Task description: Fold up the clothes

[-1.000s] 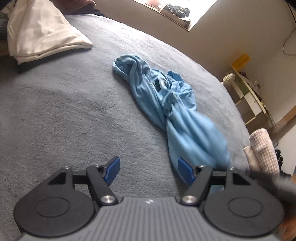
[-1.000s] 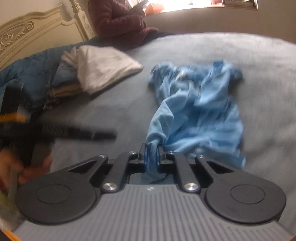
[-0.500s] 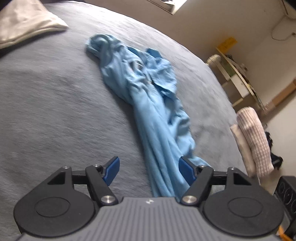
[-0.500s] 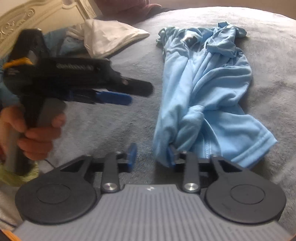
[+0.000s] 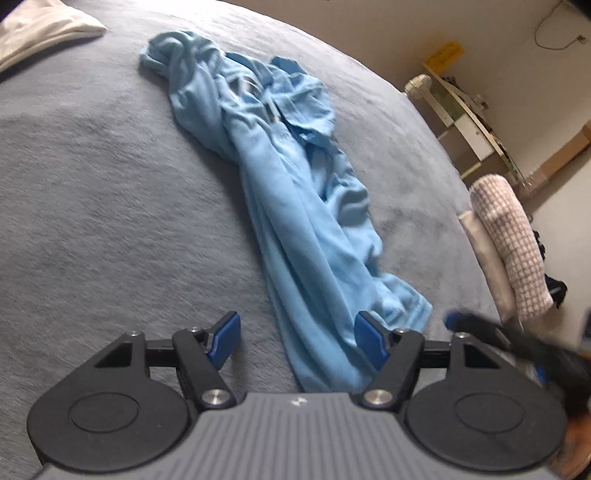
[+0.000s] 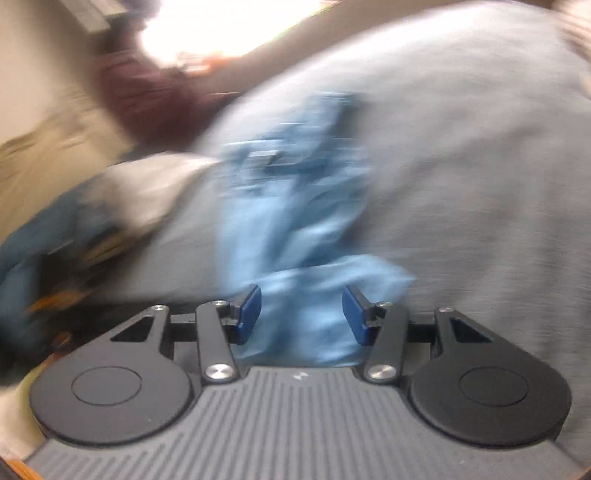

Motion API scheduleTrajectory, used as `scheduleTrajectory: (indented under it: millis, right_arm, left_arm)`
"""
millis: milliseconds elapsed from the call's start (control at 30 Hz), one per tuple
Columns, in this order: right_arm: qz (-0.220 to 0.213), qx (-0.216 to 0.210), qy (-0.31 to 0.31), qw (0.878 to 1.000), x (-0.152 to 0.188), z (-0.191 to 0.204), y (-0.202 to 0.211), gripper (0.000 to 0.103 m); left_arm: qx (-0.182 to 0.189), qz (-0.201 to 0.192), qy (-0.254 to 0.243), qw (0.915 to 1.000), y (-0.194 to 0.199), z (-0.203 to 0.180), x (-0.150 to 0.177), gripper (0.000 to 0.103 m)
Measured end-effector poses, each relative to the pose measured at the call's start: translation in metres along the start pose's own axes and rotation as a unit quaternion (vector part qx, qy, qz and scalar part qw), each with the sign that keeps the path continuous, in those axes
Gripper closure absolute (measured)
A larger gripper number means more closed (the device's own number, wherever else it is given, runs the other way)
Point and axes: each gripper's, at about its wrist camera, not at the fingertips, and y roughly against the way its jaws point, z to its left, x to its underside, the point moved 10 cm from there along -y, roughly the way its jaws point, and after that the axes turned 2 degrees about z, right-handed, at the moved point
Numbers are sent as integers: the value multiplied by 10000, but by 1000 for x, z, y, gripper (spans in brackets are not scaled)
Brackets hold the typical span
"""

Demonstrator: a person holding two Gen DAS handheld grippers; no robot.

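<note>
A crumpled light blue shirt (image 5: 295, 206) lies stretched in a long strip on the grey bed cover (image 5: 110, 184). My left gripper (image 5: 297, 336) hovers over the shirt's near end. Its jaws are closing, the cloth lies between the blue pads (image 5: 369, 339), and they do not press on it. In the blurred right wrist view the shirt (image 6: 291, 206) runs away from my right gripper (image 6: 302, 314). Its jaws are opening, with blue cloth below the gap and no grip on it. The right gripper (image 5: 517, 339) also shows as a dark blur at the lower right of the left wrist view.
A folded white cloth (image 5: 44, 29) lies at the far left of the bed. Folded towels, one checked (image 5: 509, 236), hang at the bed's right edge, with a shelf (image 5: 469, 122) beyond. A person in a dark red top (image 6: 155, 99) sits at the far side, near a blue quilt (image 6: 33, 251).
My right gripper opened and let go of the shirt's end, then swung and rolled. The shirt dropped flat on the bed. My left gripper moved in over its near end.
</note>
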Motion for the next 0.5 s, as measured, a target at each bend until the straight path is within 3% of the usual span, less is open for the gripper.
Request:
scheduleTrajectory:
  millis: [33,133,233,433,500]
  right_arm:
    - [28,241,-184,9995,-4,-14,-5,55]
    - [70,352,-307,9989,-20,-30,-23,55]
    - [129,344,64,9993,-40,-20,-45,55]
    - [721,116,337,9968,-52,4,-109,55]
    - [736,269,574,9953,-48,11,-120,70]
  left_arm:
    - [9,16,-45,10000,-2,-3,2,44]
    - [-142,83,-253,9995,-7,-7,9,61]
    - [-240,98,-376,9990,-9,-9,14,78]
    - [-361,63,-418,9985,-9,-5,17,89]
    - [-354,44,-376,9987,-9,-3,17,91]
